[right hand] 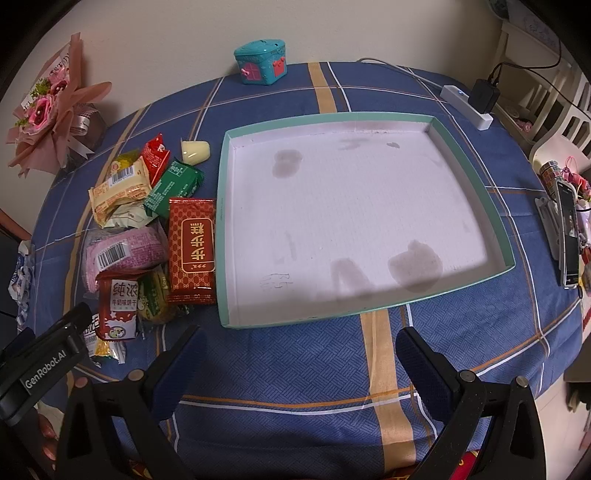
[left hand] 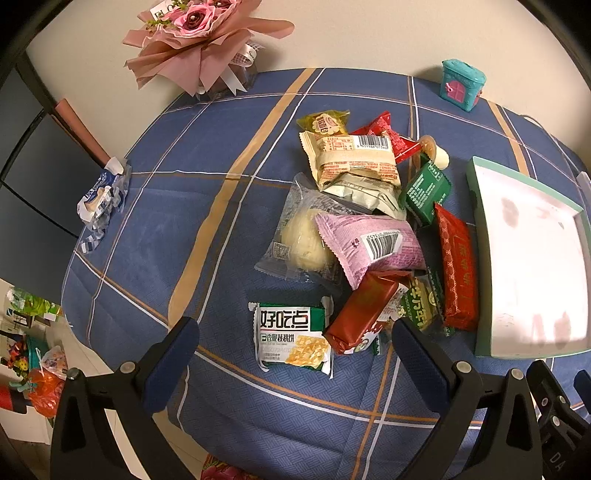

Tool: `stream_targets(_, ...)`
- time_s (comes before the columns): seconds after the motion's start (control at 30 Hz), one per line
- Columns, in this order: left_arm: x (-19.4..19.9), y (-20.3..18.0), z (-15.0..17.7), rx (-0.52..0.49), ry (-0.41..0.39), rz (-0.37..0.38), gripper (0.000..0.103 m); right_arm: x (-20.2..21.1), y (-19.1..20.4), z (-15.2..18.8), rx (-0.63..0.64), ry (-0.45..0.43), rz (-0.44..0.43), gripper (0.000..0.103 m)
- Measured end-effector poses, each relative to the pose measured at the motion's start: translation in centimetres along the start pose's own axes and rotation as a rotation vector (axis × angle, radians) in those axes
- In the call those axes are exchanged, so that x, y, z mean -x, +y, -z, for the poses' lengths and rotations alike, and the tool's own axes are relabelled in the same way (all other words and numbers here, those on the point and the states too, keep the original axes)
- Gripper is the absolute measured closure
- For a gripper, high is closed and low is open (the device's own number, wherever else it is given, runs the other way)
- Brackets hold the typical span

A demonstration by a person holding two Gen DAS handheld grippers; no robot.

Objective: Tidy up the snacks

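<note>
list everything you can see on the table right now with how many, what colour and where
Tray: 1, teal rim, white stained floor, no snacks inside, right of the snack pile.
Snack packets: about a dozen, red, green, pink, beige, clear, piled left of the tray.
Toy house box: 1, teal with pink door, far table edge.
Bouquet: 1, pink, far left corner.
Crumpled wrapper: 1, blue-white, left table edge.
Power strip: 1, white, far right.
Phone: 1, right edge.
Tablecloth: 1, blue plaid.
Left gripper: jaws open.
Right gripper: jaws open.
</note>
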State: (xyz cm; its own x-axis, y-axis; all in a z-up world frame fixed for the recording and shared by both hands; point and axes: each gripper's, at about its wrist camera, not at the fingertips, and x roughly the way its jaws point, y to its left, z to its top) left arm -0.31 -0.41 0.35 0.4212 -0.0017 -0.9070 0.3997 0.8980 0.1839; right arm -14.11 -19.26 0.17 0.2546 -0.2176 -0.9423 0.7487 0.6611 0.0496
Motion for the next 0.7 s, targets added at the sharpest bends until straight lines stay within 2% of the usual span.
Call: stream_targets(0.7, 0.06, -0.10, 0.12, -0.004, 0.002, -0.002, 0.000, 0.01, -0.05, -0.04, 0.000, 0.002, 0.000, 0.000)
